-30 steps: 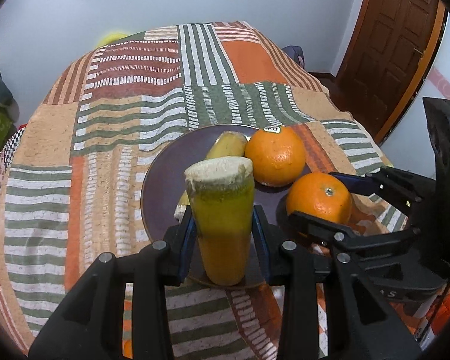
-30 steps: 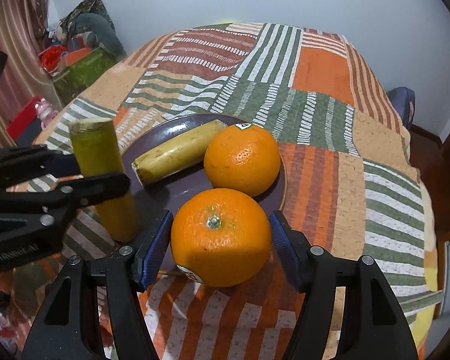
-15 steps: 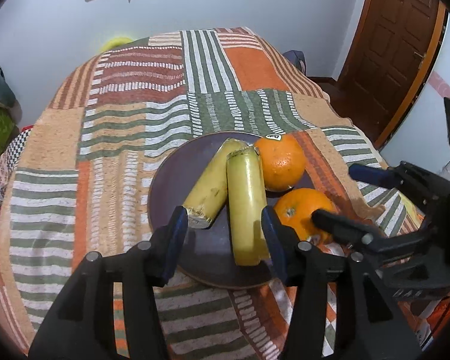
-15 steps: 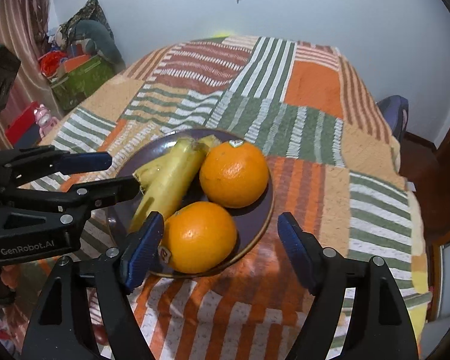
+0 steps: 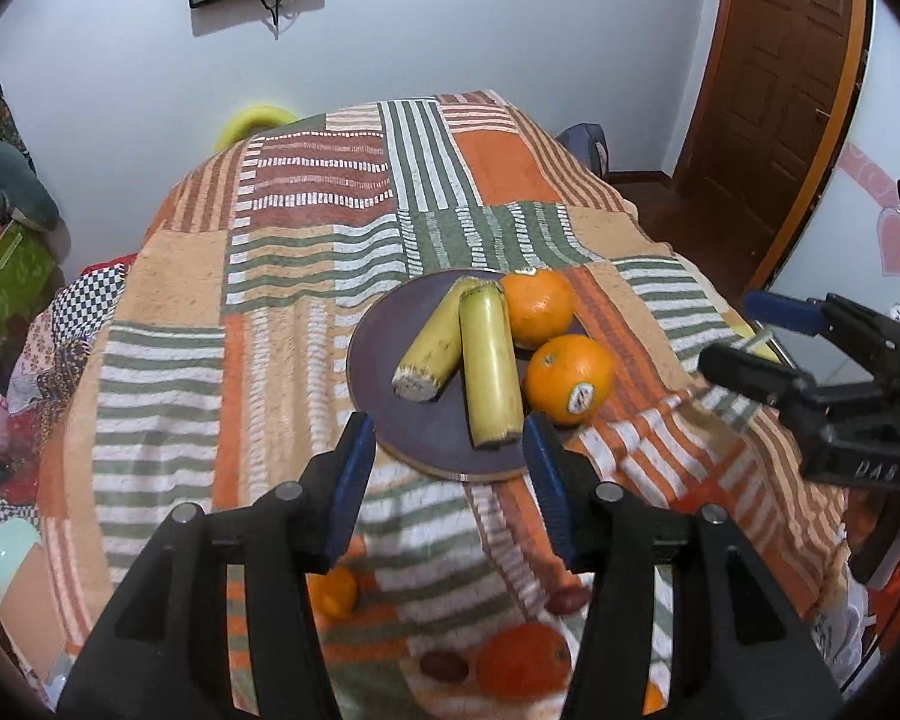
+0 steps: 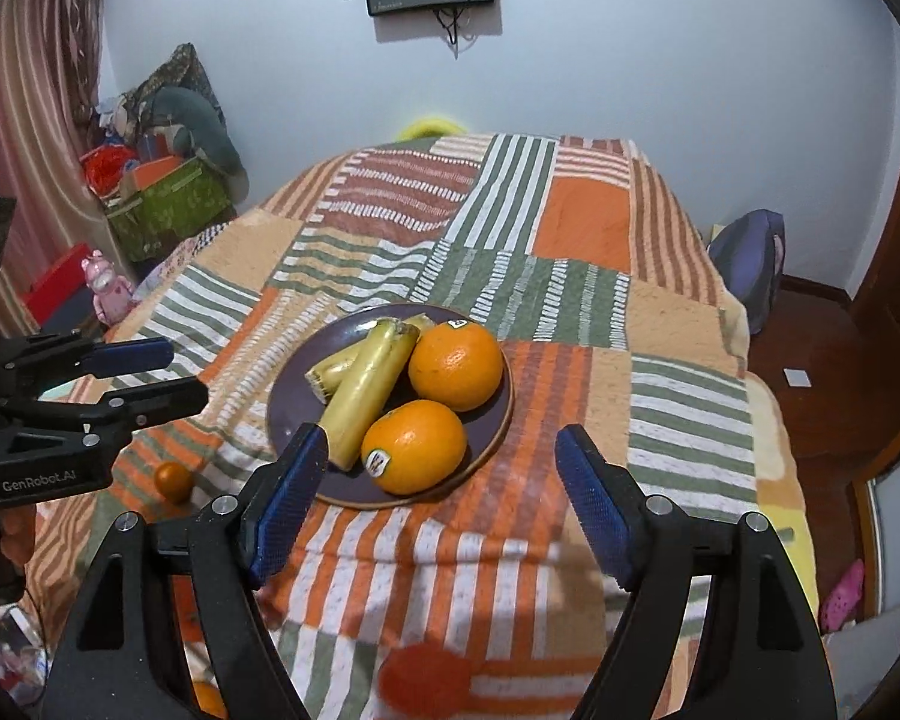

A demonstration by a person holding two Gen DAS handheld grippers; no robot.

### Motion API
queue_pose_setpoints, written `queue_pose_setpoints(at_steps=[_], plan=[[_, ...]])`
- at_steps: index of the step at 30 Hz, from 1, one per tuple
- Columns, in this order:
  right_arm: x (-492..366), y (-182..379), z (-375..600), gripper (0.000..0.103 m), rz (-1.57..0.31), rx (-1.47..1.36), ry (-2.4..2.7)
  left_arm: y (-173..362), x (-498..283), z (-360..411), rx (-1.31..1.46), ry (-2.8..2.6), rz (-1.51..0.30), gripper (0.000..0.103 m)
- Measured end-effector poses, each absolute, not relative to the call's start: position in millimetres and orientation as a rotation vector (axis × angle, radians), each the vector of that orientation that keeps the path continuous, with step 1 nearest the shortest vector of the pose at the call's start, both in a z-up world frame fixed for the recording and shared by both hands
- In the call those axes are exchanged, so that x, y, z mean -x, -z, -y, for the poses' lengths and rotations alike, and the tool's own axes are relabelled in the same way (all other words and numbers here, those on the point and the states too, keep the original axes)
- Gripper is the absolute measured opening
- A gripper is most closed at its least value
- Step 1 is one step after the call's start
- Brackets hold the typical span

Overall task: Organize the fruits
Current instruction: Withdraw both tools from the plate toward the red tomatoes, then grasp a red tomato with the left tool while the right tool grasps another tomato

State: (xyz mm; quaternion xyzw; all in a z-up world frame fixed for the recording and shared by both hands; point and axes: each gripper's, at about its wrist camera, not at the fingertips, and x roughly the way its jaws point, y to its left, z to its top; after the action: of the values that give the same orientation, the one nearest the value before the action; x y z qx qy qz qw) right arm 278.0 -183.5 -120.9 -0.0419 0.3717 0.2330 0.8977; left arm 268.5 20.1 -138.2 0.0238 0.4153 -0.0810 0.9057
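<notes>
A dark purple plate (image 5: 426,438) (image 6: 294,402) on the patchwork cloth carries two peeled banana pieces (image 5: 489,372) (image 5: 432,342) lying side by side and two oranges (image 5: 537,306) (image 5: 567,378). In the right wrist view the nearer banana piece (image 6: 366,390) leans on the stickered orange (image 6: 414,447), with the other orange (image 6: 456,366) behind. My left gripper (image 5: 447,444) (image 6: 174,372) hovers open above the plate's near edge, empty. My right gripper (image 6: 444,456) (image 5: 732,333) is open too, nothing between its blue pads.
Loose fruit lies on the cloth close to me: a small orange (image 5: 330,591) (image 6: 174,480), a larger orange (image 5: 522,660) and two dark plums (image 5: 444,666). The bed drops off on both sides. Boxes (image 6: 162,204) are at the left, a wooden door (image 5: 774,90) at the right.
The left gripper let go of the banana piece it held upright; it now lies on the plate. The right gripper released its orange onto the plate. Both grippers drew back and up.
</notes>
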Motion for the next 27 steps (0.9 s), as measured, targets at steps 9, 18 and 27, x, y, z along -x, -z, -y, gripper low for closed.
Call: queue_pose_setpoints(at_steps=[9, 18, 27], plan=[[-243.5, 120.3, 194.2, 0.078, -0.768, 0.092, -0.461, 142.1, -219.9, -24.0, -0.031, 0.168, -0.878, 0.056], [-215.2, 147.9, 207.4, 0.079, -0.837, 0.1, -0.444, 170.8, -187.8, -14.4, -0.005, 0.194, -0.944, 0.056], [-199.9, 184.7, 213.5, 0.079, -0.933, 0.052, -0.448, 207.8, -175.3, -1.8, 0.001, 0.204, -1.031, 0.056]])
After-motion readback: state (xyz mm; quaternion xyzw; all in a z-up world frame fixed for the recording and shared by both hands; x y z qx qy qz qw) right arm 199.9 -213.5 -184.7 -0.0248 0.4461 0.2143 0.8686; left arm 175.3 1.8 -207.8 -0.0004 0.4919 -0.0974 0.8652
